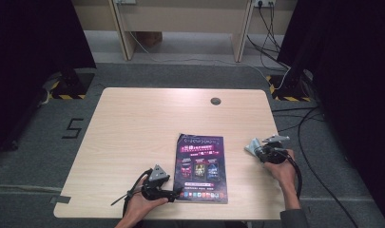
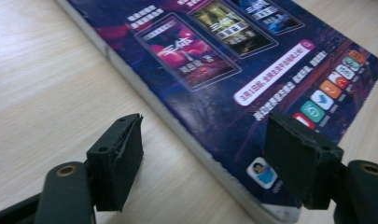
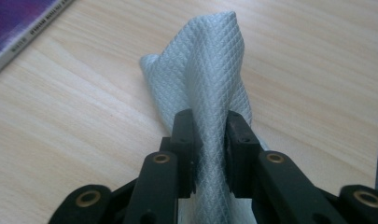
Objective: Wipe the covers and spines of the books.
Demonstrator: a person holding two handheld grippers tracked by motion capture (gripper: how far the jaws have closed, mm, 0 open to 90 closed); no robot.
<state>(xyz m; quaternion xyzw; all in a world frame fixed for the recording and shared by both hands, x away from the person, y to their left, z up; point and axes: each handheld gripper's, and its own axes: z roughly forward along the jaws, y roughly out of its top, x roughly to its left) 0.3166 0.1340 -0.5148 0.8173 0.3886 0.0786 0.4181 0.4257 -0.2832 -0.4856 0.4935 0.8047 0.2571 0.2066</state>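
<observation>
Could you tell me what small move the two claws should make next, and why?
Probably lift the cloth and carry it toward the booklet. The right claw is shut on the bunched cloth, which stands up from the table apart from the booklet. The left claw is open, its jaws straddling the booklet's near corner, seemingly ready to hold it down.

Even, soft overhead light brightens the pale desk (image 1: 133, 123) while dark curtains (image 1: 33, 38) at both sides stay nearly black, shadows are faint, the magazine (image 2: 224, 70) cover shows mild sheen, and both gripper views look slightly soft.
</observation>
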